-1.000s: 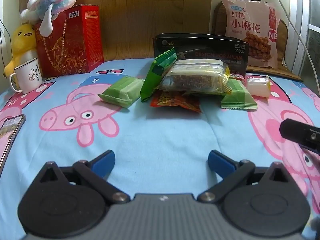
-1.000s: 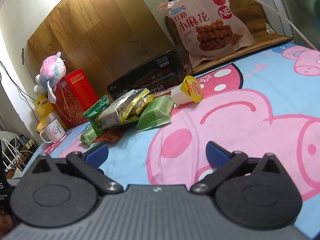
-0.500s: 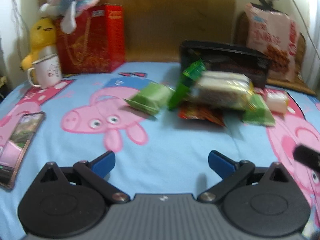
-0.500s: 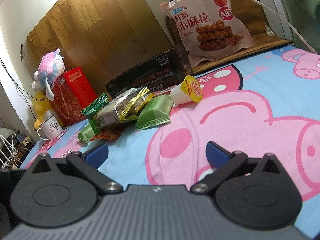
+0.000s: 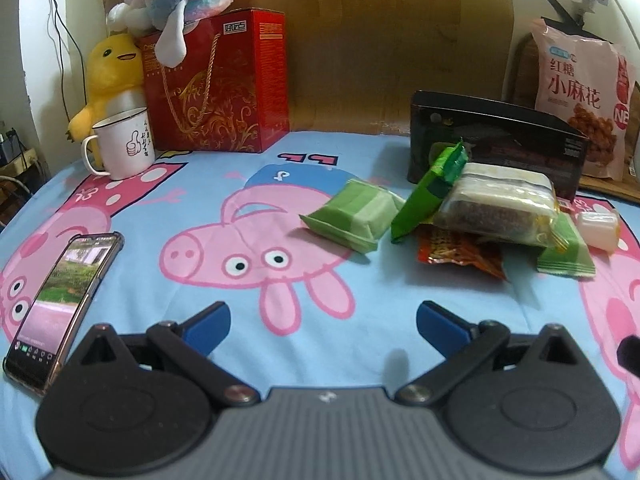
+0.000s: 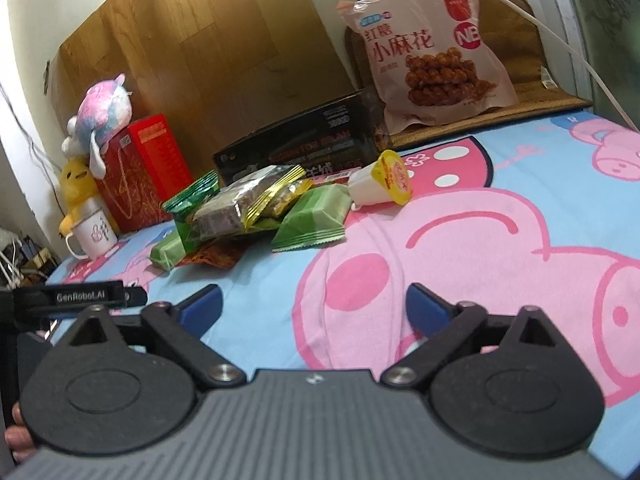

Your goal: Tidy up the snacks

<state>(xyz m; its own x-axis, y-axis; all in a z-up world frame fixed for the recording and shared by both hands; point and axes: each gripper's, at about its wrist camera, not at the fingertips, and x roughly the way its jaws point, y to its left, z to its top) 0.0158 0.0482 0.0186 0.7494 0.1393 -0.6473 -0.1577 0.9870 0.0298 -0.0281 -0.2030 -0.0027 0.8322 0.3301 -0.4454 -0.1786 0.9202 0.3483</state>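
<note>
Snack pile (image 5: pixel 472 208) further right, heaped.

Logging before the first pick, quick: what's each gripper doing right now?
Left gripper: open, holding nothing.
Right gripper: open, nothing between the jaws, which have just been closing slightly.

- A bed sheet (image 5: pixel 200 184), light blue with pink cartoon pigs, carries everything.
- Phone (image 5: pixel 60 304) lies flat at the left edge.
- White mug (image 5: pixel 124 144) and red gift box (image 5: pixel 224 88) stand at the back.
- Snack packets (image 5: pixel 452 216) lie heaped near a black box (image 5: pixel 500 136) (some overlapping).
- A jelly cup (image 6: pixel 380 184) lies on its side.
</note>
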